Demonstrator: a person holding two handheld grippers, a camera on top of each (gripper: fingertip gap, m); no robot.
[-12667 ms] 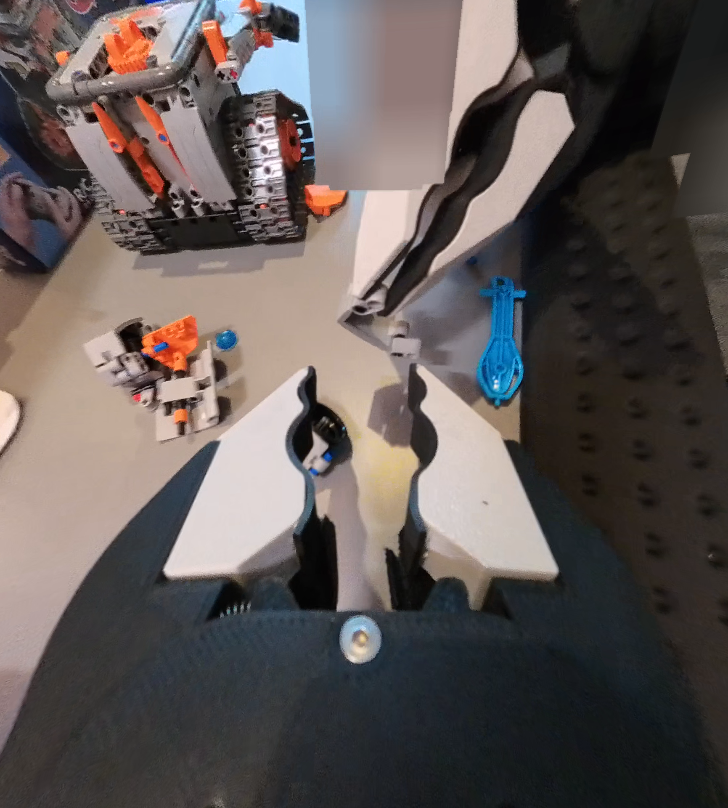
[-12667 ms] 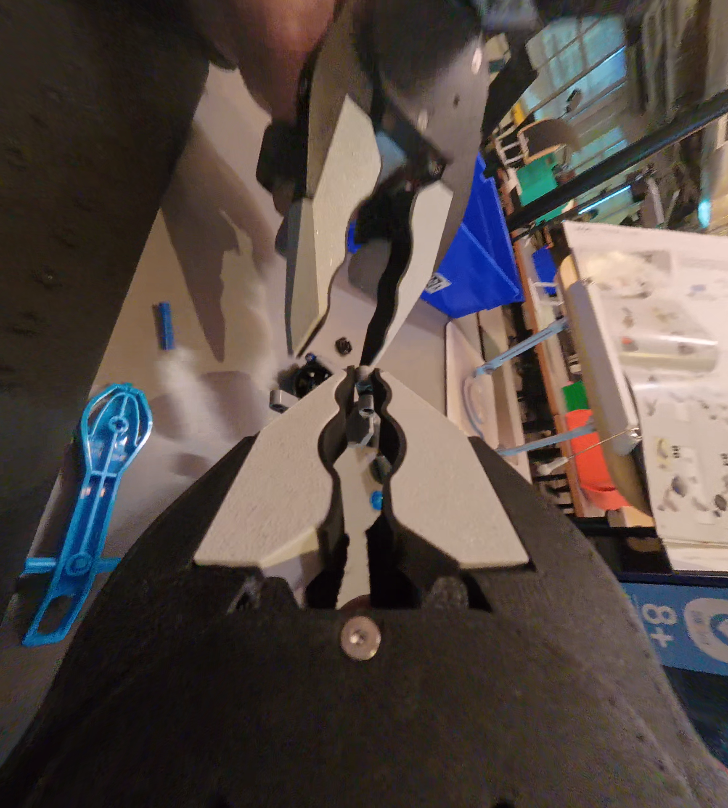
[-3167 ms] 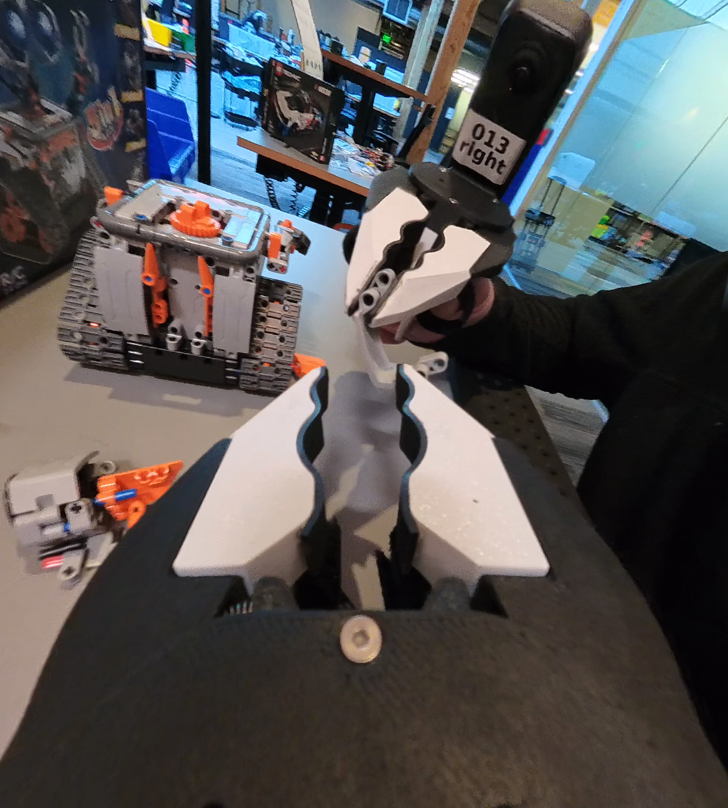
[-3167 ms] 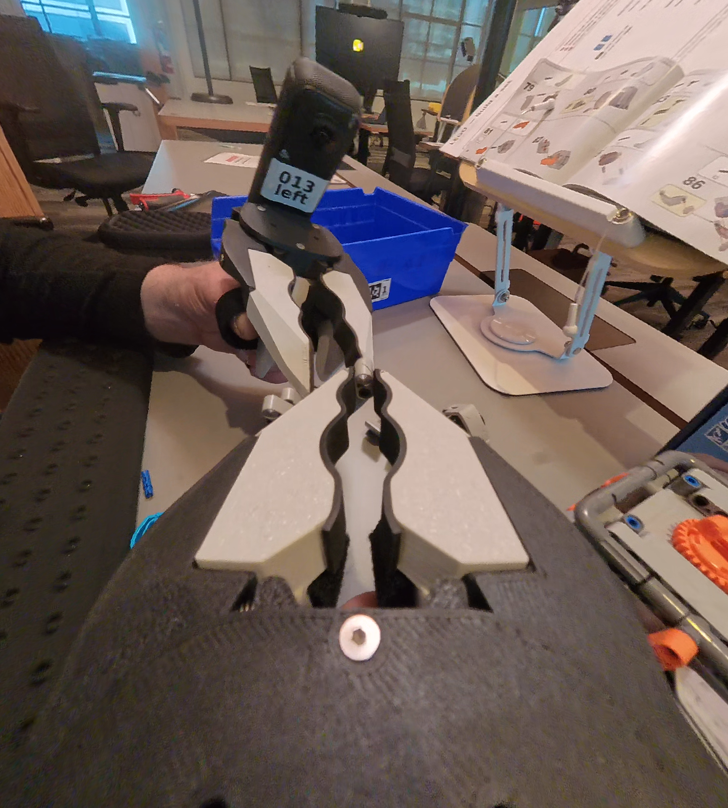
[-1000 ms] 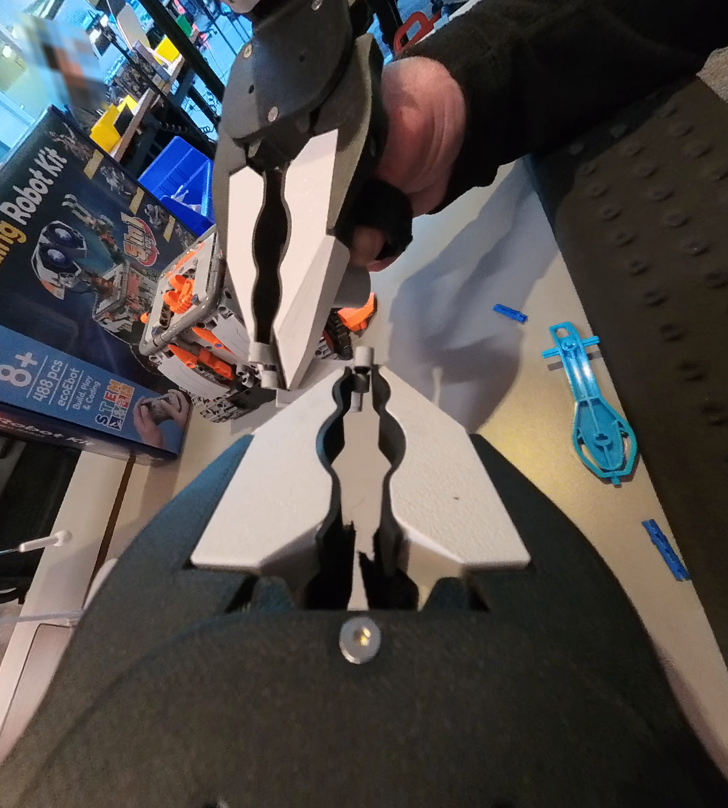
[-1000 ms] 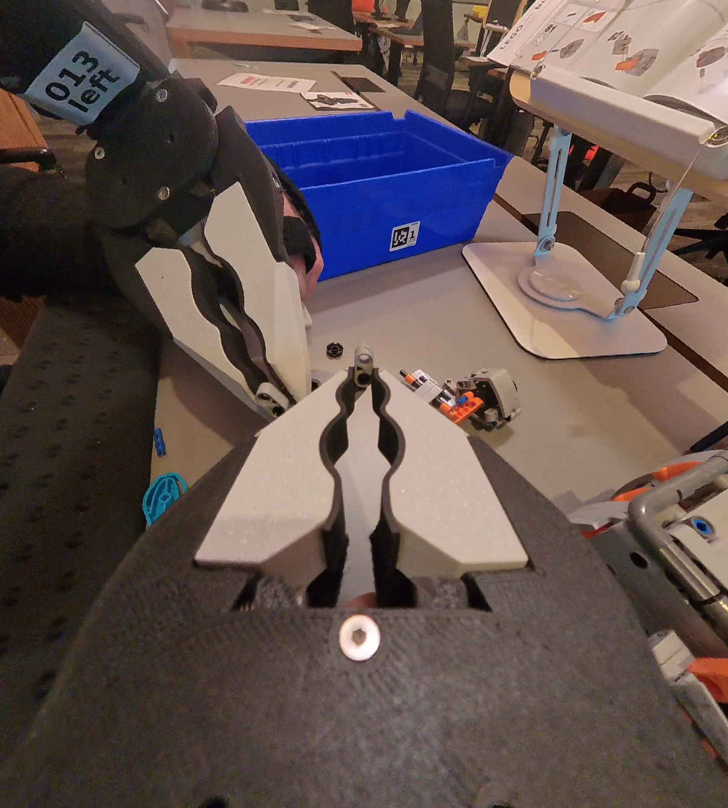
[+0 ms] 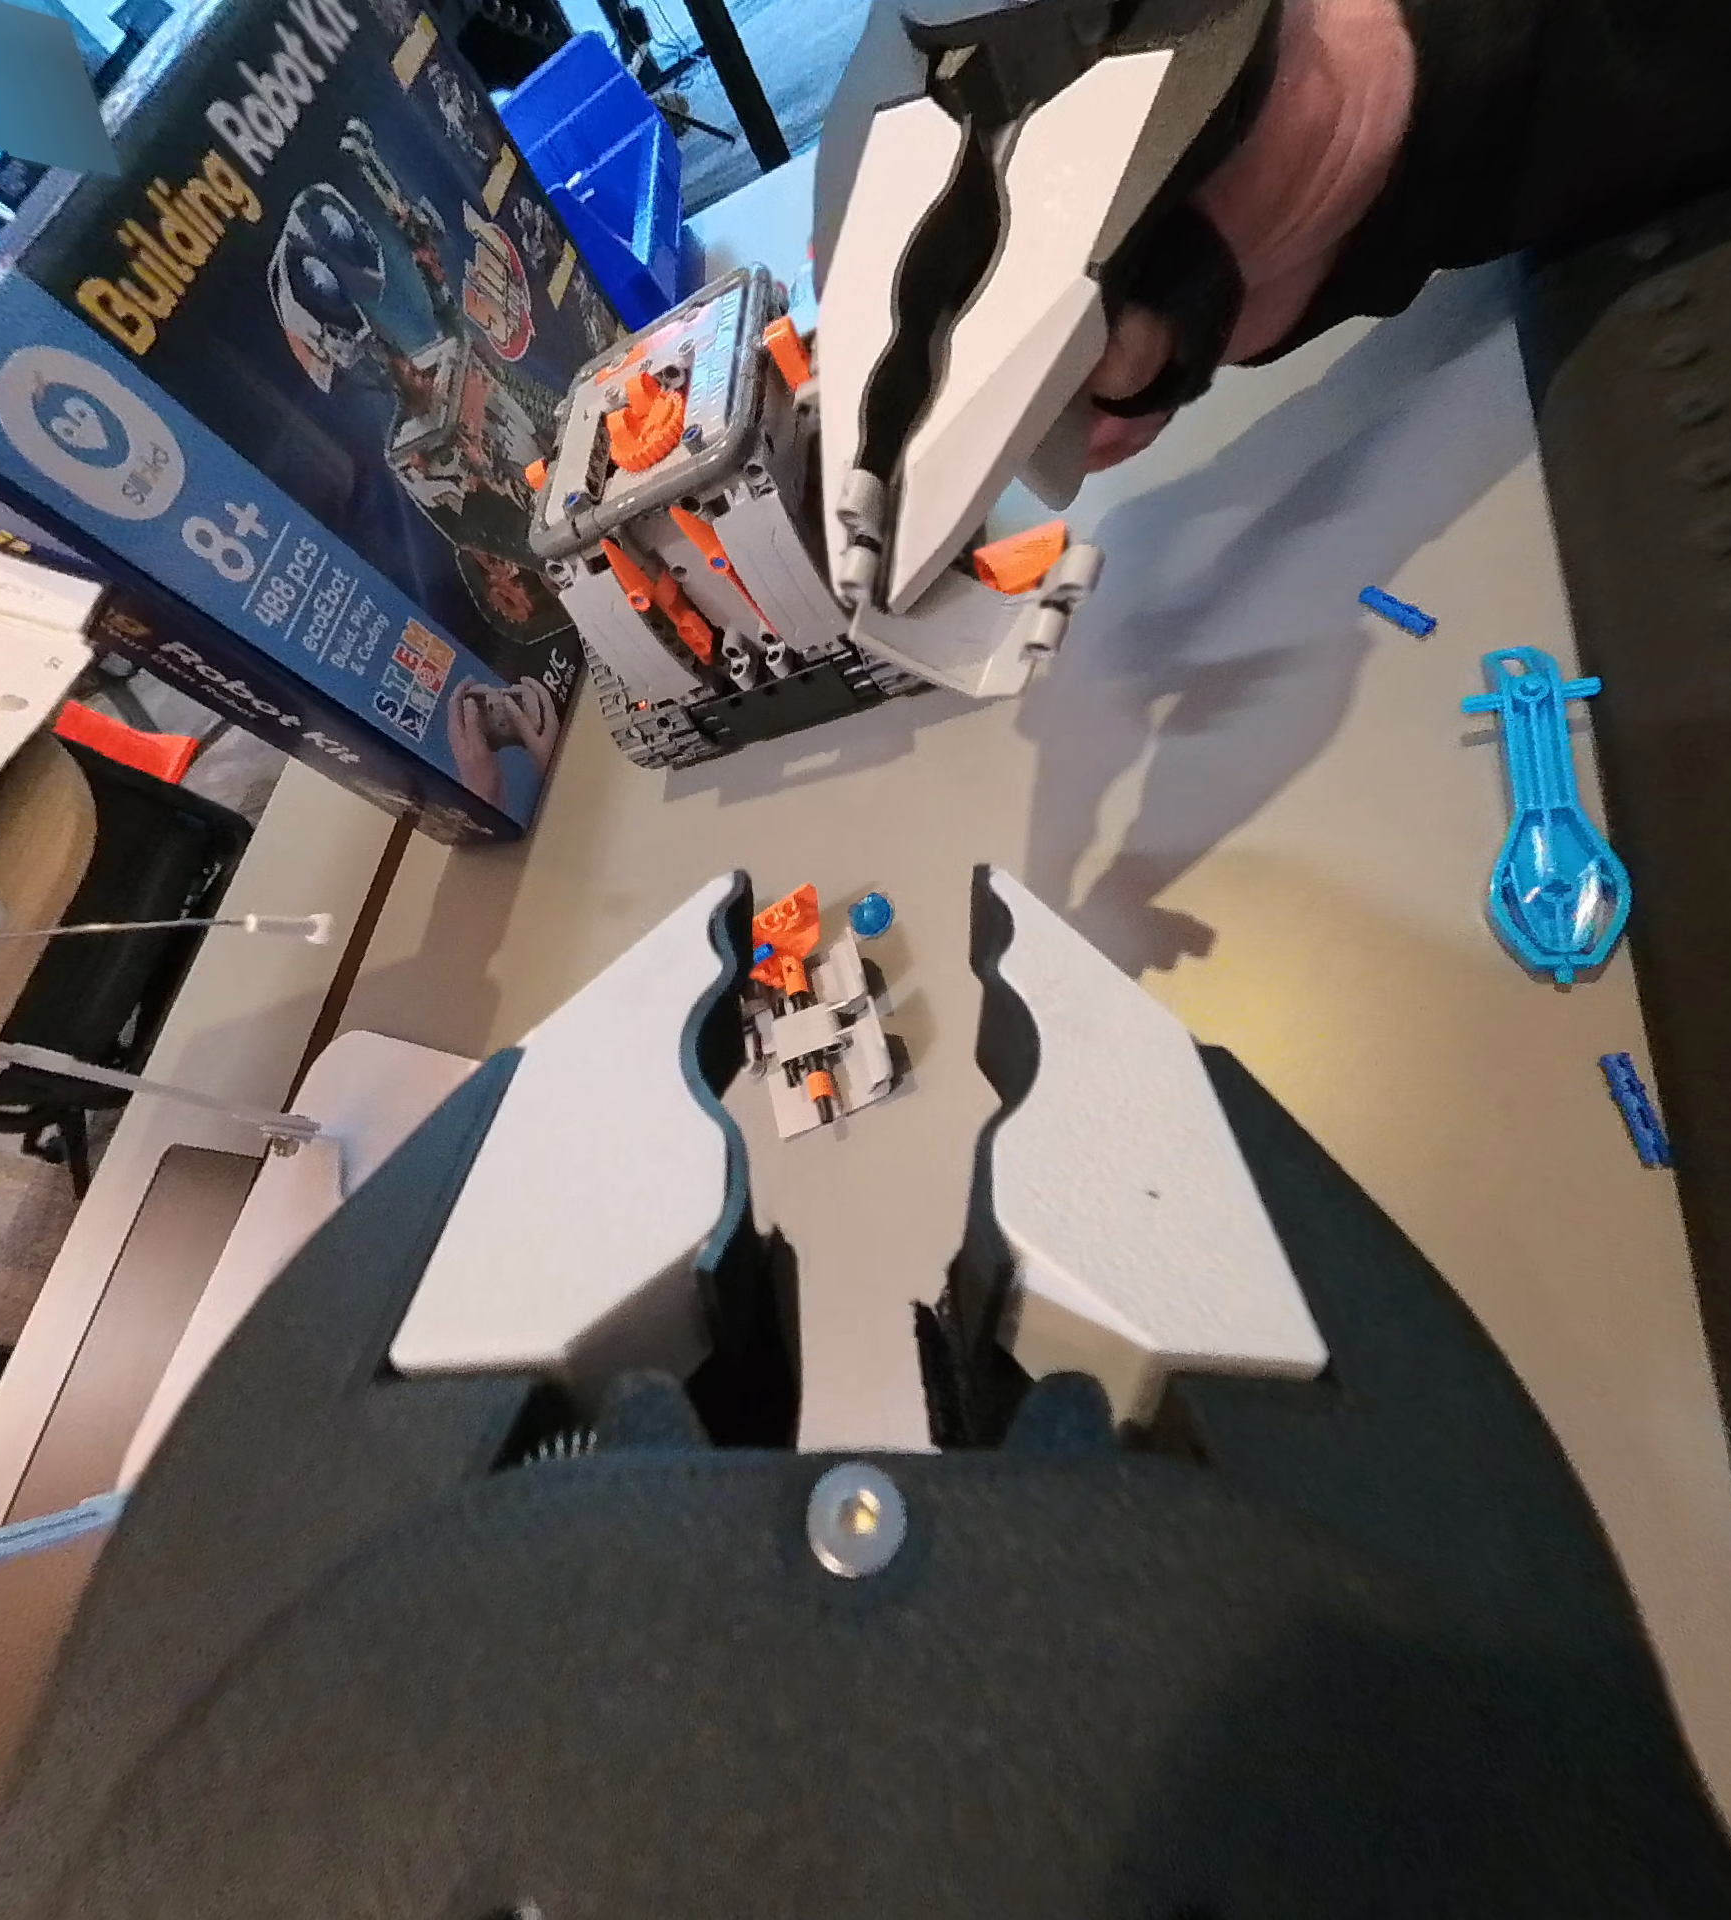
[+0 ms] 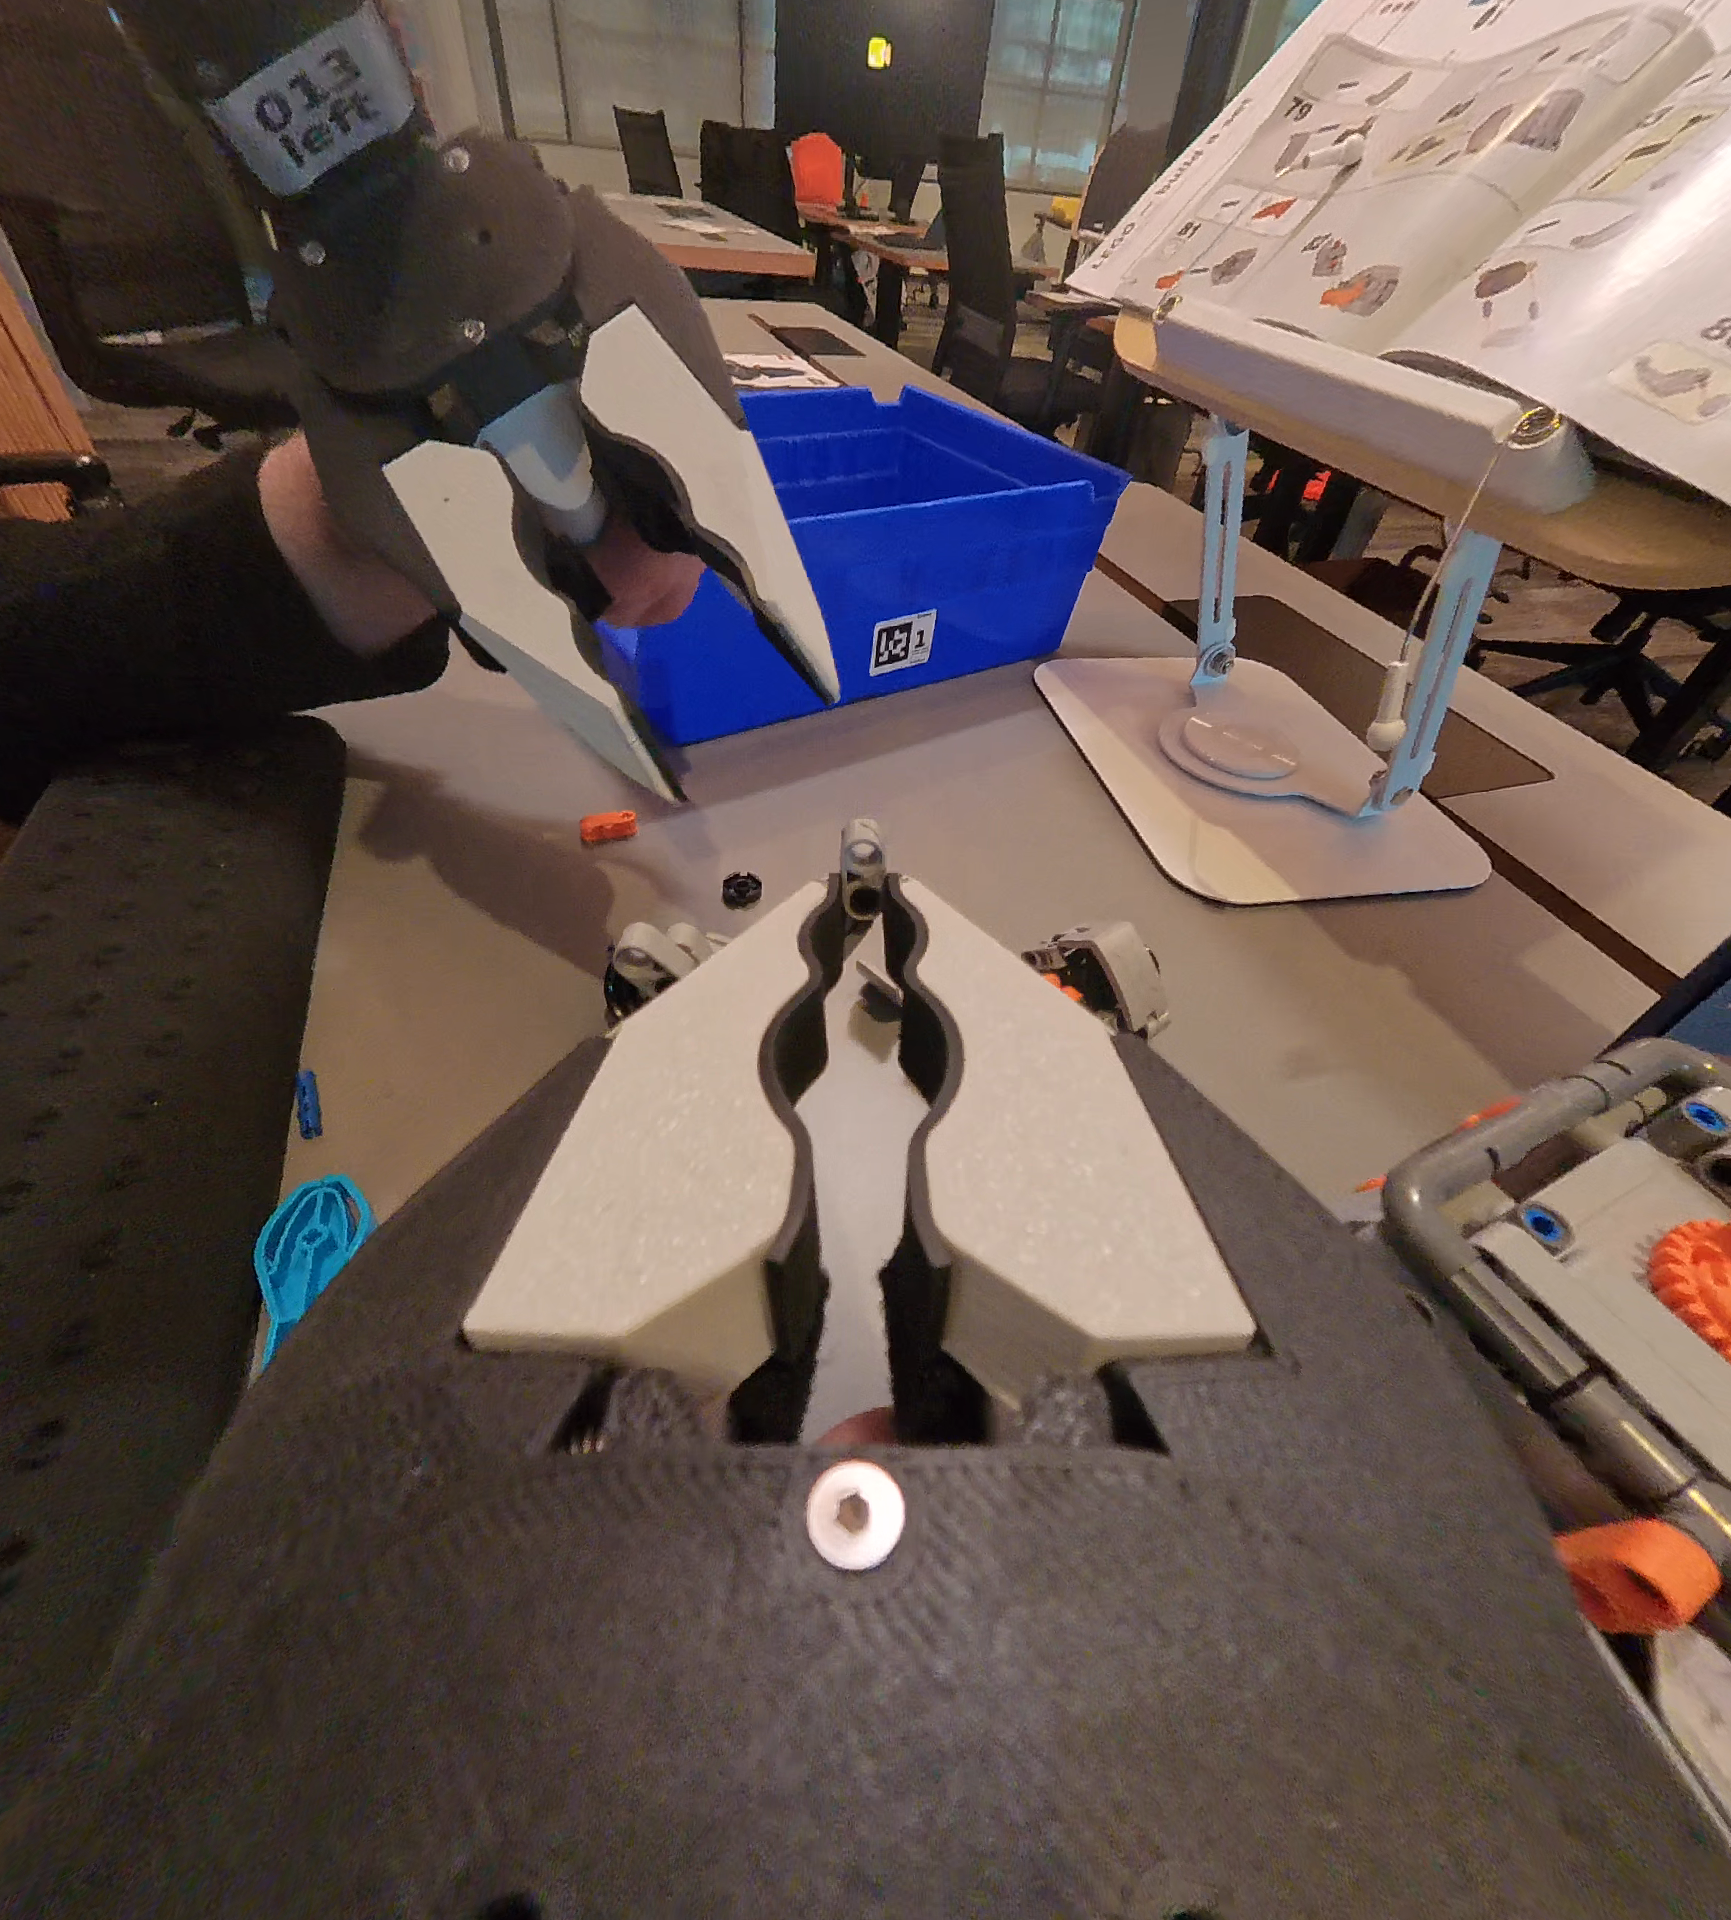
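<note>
My left gripper (image 7: 856, 894) is open and empty, hovering above a small grey and orange brick assembly (image 7: 819, 1029) that lies on the table between its fingers, next to a blue round stud (image 7: 871, 914). It also shows open in the right wrist view (image 8: 747, 738). My right gripper (image 8: 861, 894) is shut on a small grey connector (image 8: 861, 862) that sticks out of its tips. In the left wrist view the right gripper (image 7: 876, 582) holds this connector (image 7: 859, 520) with a light grey panel (image 7: 954, 639) attached, just in front of the tracked robot model (image 7: 674, 499).
The kit box (image 7: 269, 416) stands behind the model. A blue bin (image 8: 902, 551) and a book stand (image 8: 1256, 790) with an open booklet (image 8: 1515, 208) stand at the back. A blue tool (image 7: 1552, 842), blue pins (image 7: 1396, 610), an orange piece (image 8: 608, 825) and a black disc (image 8: 740, 886) lie loose. A black mat (image 8: 92, 1039) borders the table. The left gripper's tips are roughly 6 cm from the right gripper's.
My left gripper, shut on a small grey piece beside the right gripper's tips a second ago, has opened and drawn away over the small assembly. The right gripper stays shut on its piece.
</note>
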